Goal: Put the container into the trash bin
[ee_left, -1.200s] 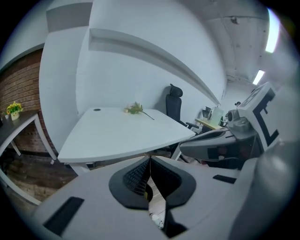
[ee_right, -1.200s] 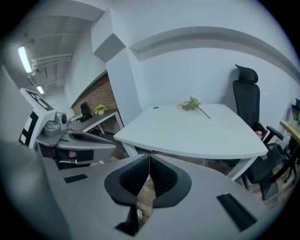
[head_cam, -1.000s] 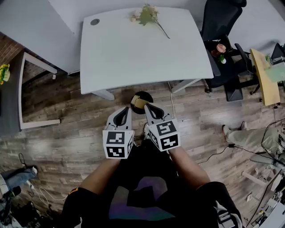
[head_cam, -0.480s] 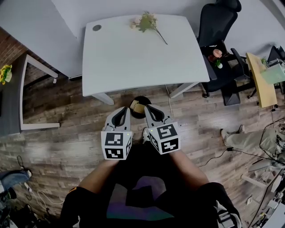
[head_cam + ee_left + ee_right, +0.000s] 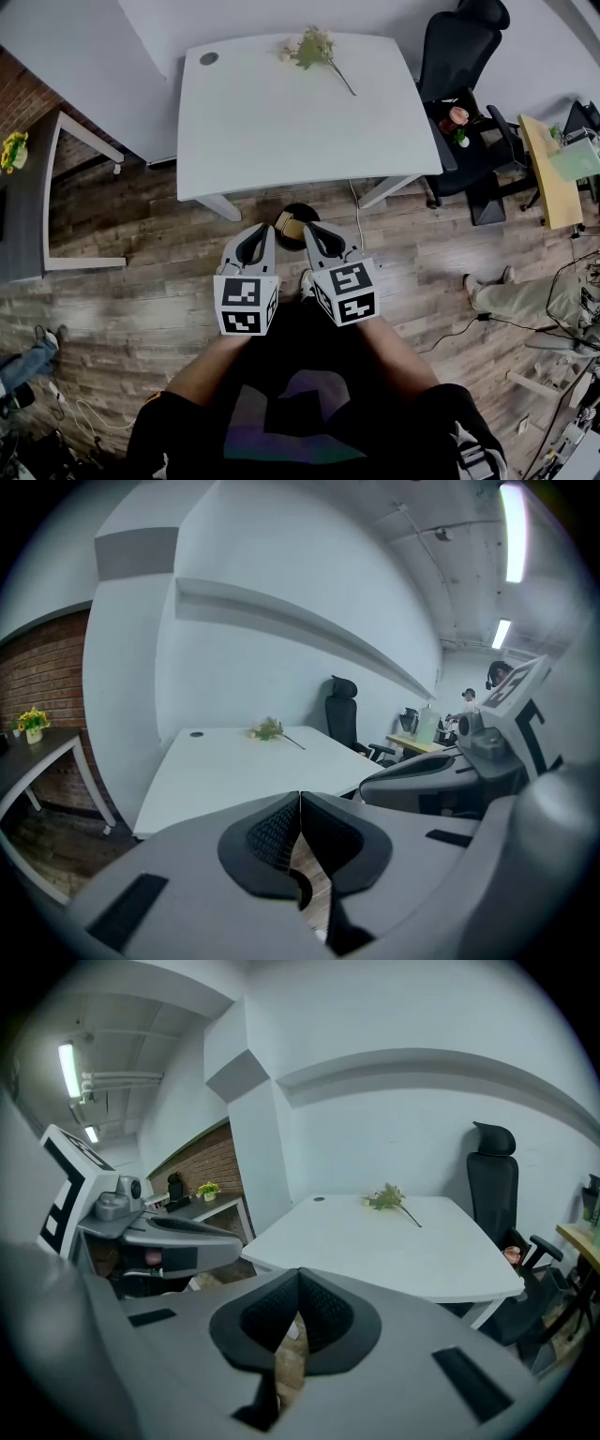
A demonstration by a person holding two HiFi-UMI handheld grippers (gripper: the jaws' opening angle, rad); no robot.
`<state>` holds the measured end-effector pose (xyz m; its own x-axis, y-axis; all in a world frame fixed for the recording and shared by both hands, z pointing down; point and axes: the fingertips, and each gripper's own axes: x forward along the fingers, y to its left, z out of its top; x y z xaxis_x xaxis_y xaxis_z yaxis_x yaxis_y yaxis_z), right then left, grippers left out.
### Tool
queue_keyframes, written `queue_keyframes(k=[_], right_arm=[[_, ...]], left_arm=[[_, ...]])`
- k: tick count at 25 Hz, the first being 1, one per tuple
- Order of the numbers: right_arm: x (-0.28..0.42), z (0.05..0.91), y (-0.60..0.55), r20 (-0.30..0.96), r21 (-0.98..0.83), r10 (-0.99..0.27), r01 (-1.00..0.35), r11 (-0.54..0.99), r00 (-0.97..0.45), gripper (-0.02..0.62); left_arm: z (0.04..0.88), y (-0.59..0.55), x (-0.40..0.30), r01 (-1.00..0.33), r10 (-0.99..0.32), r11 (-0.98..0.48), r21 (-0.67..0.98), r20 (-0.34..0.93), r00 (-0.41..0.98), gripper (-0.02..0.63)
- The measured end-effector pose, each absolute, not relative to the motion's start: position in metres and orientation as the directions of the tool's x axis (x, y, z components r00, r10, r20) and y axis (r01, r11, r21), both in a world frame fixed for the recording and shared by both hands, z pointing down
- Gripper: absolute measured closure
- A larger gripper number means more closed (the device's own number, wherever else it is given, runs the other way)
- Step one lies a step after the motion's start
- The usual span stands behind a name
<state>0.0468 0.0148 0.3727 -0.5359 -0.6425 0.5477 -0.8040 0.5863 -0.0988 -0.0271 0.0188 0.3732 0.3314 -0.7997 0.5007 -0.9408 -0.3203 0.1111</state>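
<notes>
With the left gripper [image 5: 268,228] and right gripper [image 5: 308,228] being held closed on nothing, the container [image 5: 292,223] in the bin [image 5: 310,202] at twelve o'clock is being judged light, crushable, best gripped at its rim.

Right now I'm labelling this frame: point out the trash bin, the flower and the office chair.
trash bin [image 5: 307,202], head view, on its dark rim.
flower [image 5: 312,47], head view, on its leafy head.
office chair [image 5: 457,52], head view, on its backrest.

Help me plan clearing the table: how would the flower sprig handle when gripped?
The flower sprig looks light and probably floppy: a thin stem trails from a loose leafy head. Lying flat on the white table, it likely won't roll. Its blossoms may crush easily.
</notes>
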Motion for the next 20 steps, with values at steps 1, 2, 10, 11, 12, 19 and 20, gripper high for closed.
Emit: queue_keyframes(k=[1,2,10,11,12,19,20], right_arm=[[0.0468,0.3725,0.0152,0.547,-0.101,-0.643,-0.804,0.586,-0.536,0.583],[0.0470,0.3721,0.0156,0.546,-0.102,-0.643,-0.805,0.585,-0.537,0.583],[0.0453,0.3699,0.0174,0.538,-0.106,-0.648,-0.806,0.582,-0.539,0.583],[0.0453,0.3701,0.0175,0.538,-0.107,-0.648,-0.806,0.582,-0.539,0.583],[0.0454,0.3702,0.0177,0.538,-0.107,-0.648,-0.807,0.581,-0.538,0.583],[0.0460,0.3688,0.0203,0.534,-0.106,-0.653,-0.809,0.578,-0.537,0.583],[0.0466,0.3688,0.0205,0.534,-0.107,-0.654,-0.810,0.577,-0.536,0.583]], left_arm=[[0.3730,0.0190,-0.0272,-0.941,-0.800,-0.320,0.111,0.500,0.331,0.597],[0.3728,0.0193,-0.0271,-0.941,-0.800,-0.321,0.111,0.500,0.332,0.597],[0.3724,0.0211,-0.0275,-0.939,-0.798,-0.326,0.111,0.500,0.336,0.597],[0.3731,0.0212,-0.0277,-0.939,-0.797,-0.327,0.110,0.502,0.337,0.597],[0.3738,0.0215,-0.0278,-0.938,-0.796,-0.328,0.109,0.504,0.337,0.597],[0.3731,0.0228,-0.0289,-0.938,-0.799,-0.329,0.105,0.499,0.336,0.597],[0.3730,0.0231,-0.0287,-0.938,-0.799,-0.329,0.105,0.499,0.336,0.597]])
